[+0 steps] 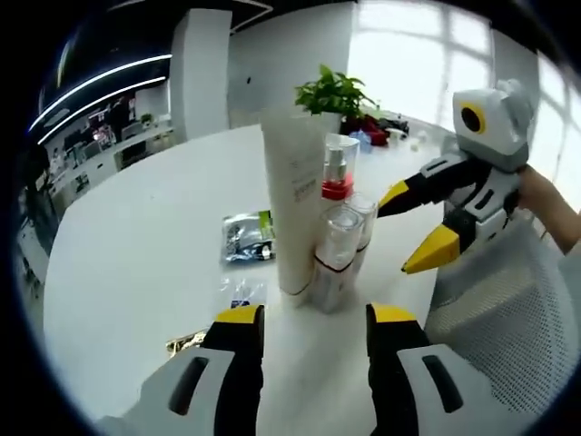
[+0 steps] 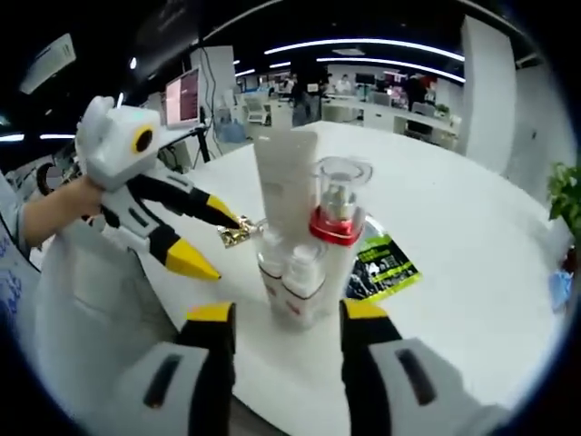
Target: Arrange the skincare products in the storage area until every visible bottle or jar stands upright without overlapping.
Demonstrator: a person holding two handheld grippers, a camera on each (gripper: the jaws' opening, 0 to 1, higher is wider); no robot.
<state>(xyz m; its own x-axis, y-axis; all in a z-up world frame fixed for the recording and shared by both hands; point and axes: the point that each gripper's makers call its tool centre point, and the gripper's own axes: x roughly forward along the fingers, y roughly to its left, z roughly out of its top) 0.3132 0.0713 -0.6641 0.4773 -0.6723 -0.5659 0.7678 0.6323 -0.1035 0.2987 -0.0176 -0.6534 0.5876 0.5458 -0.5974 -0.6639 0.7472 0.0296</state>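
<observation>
Several skincare products stand upright in a tight cluster on the white table (image 1: 136, 245). They are a tall white tube (image 1: 295, 204) (image 2: 286, 182), a bottle with a red collar and clear cap (image 1: 338, 168) (image 2: 336, 213), and two small clear-capped bottles (image 1: 338, 245) (image 2: 295, 272). My left gripper (image 1: 315, 320) is open just short of the cluster, with nothing between its fingers; in the right gripper view the left gripper (image 2: 211, 238) comes in from the left. My right gripper (image 2: 288, 313) is open on the opposite side of the cluster, and in the left gripper view the right gripper (image 1: 413, 222) appears to the right of the bottles.
A green and silver sachet (image 1: 248, 236) (image 2: 381, 263) lies flat beside the tube. A clear packet (image 1: 241, 291) and a gold packet (image 1: 186, 343) (image 2: 238, 234) lie nearby. A potted plant (image 1: 334, 91) stands behind. A mesh chair back (image 1: 508, 309) is at the table's edge.
</observation>
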